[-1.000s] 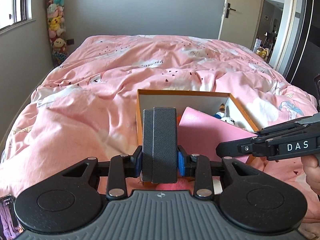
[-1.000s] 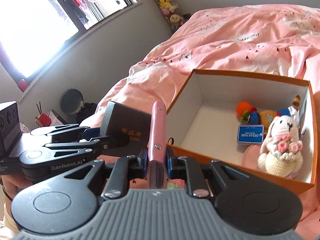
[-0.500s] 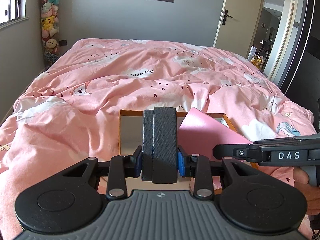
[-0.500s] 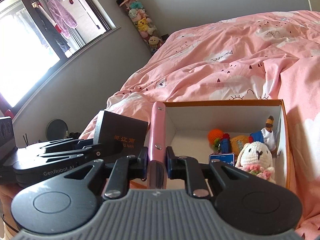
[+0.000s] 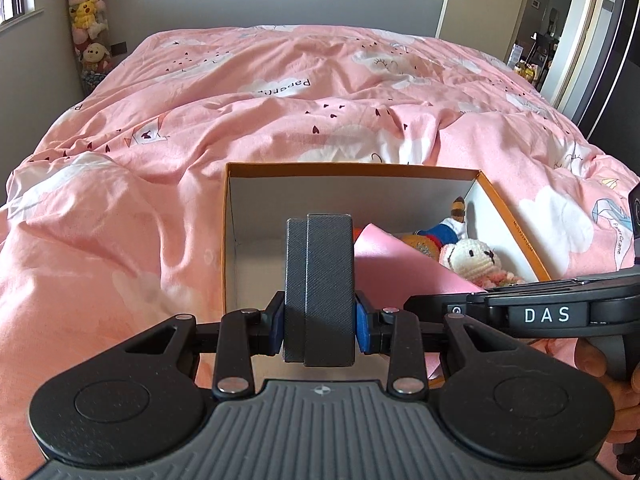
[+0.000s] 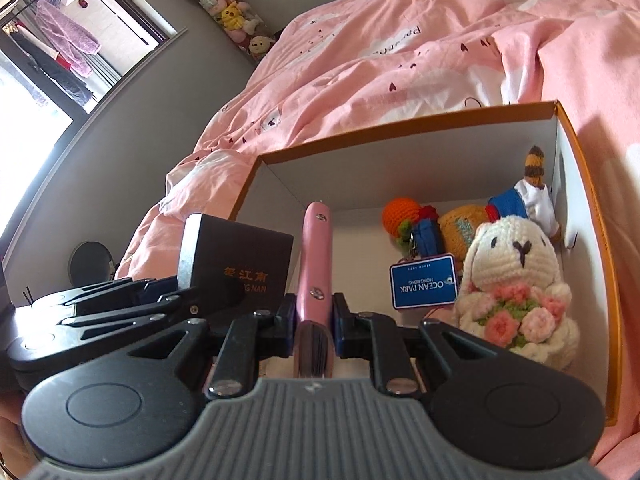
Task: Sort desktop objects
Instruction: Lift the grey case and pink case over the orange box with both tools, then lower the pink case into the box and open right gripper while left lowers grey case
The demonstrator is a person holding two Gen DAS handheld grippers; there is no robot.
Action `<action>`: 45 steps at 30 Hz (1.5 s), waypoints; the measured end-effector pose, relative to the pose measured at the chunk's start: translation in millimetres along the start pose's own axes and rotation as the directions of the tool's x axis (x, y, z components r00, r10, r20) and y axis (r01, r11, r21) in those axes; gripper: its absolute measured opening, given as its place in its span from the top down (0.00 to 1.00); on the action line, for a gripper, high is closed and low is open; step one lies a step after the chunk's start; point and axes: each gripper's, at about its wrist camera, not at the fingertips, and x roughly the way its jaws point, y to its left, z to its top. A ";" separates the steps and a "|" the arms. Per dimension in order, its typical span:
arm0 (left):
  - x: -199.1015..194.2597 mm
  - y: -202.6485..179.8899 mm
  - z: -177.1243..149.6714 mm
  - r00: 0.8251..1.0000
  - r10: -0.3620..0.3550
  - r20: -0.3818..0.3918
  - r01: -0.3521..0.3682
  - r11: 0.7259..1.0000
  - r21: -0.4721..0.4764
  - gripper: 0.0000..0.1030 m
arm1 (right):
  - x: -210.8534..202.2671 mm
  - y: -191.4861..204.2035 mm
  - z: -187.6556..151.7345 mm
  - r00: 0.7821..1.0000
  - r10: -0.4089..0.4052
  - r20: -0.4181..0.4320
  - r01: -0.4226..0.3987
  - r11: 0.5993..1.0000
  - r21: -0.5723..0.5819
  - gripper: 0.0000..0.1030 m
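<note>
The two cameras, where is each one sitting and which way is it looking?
Left wrist: rides the left tool, facing up the pink bed over the orange cardboard box; the person's right hand shows.
Right wrist: rides the right tool, looking into the same box at the white crochet bunny.
Shared: box, bunny, dark textured case, flat pink folder.

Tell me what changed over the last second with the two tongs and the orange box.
Both tongs moved closer over the orange box: the black case in the left tongs and the pink notebook in the right tongs now hang over its open interior, and the toys show more fully. Nothing was released; both grips stayed shut. The crochet rabbit and the other toys kept their places.
</note>
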 end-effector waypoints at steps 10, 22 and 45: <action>24.8 -16.1 -6.0 0.993 0.080 -0.082 -0.073 0.993 0.090 0.63 | 32.1 -18.7 -5.9 0.998 -0.013 -0.066 0.018 0.997 0.081 0.81; 45.2 -20.0 -11.4 0.975 0.140 -0.172 -0.123 0.987 0.105 0.63 | 48.0 -19.0 -9.7 0.991 -0.053 -0.126 0.059 0.997 0.047 0.75; 43.0 -11.3 -11.5 0.981 0.101 -0.168 -0.088 0.993 0.081 0.62 | 42.1 -22.4 -8.5 0.971 -0.161 -0.176 0.150 0.986 -0.073 0.68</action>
